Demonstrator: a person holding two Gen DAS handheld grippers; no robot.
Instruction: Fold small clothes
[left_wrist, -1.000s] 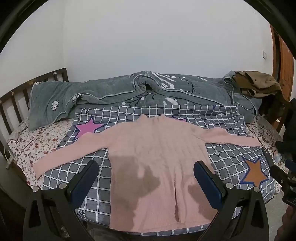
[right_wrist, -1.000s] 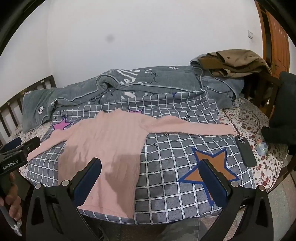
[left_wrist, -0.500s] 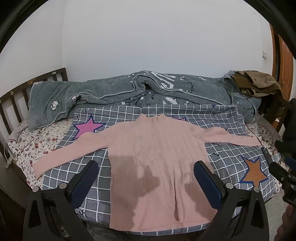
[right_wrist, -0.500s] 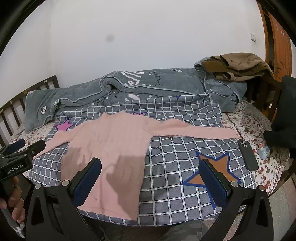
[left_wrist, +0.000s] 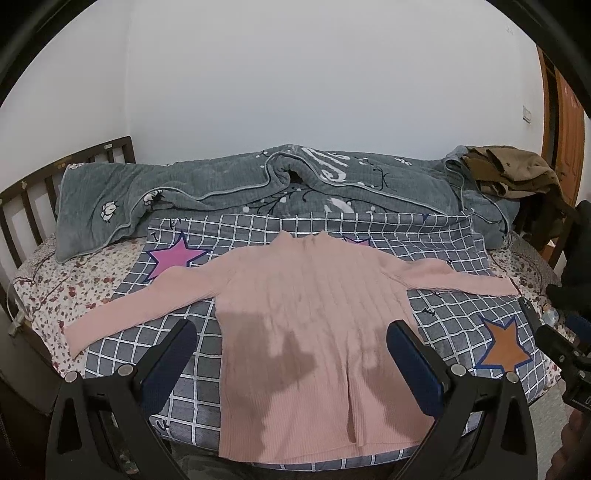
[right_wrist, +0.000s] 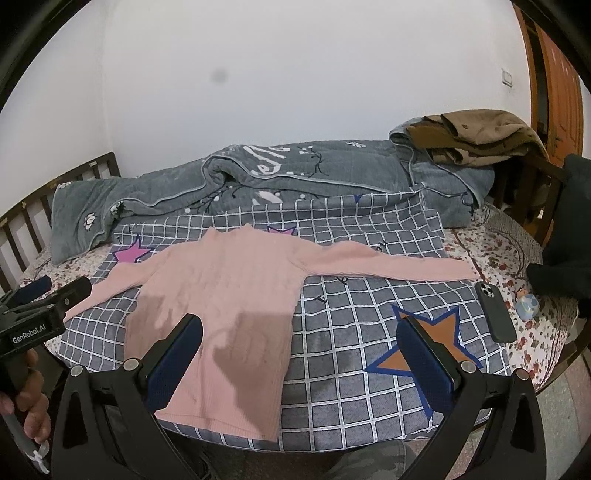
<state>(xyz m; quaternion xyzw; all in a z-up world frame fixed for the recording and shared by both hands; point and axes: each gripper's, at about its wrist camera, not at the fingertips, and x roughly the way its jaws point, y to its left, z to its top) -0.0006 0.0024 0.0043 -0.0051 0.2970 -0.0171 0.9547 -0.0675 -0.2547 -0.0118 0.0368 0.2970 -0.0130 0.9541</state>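
Observation:
A pink ribbed sweater (left_wrist: 310, 314) (right_wrist: 229, 291) lies flat on a grey checked sheet (left_wrist: 443, 321) (right_wrist: 354, 332), both sleeves spread out sideways and the hem toward the bed's near edge. My left gripper (left_wrist: 291, 347) hovers open above the hem, holding nothing. My right gripper (right_wrist: 301, 339) is open too, over the sweater's right side and the bare sheet. The left gripper (right_wrist: 44, 299), held by a hand, shows at the left edge of the right wrist view.
A grey quilt (left_wrist: 258, 184) is bunched along the wall. Brown clothes (right_wrist: 476, 136) are piled at the back right. A dark phone (right_wrist: 495, 312) and a small blue bottle (right_wrist: 528, 304) lie on the floral sheet at the right. A wooden headboard (left_wrist: 22, 199) stands left.
Both grippers have drawn back and risen slightly, so the sweater sits a little lower and farther in both views. The sweater has not moved.

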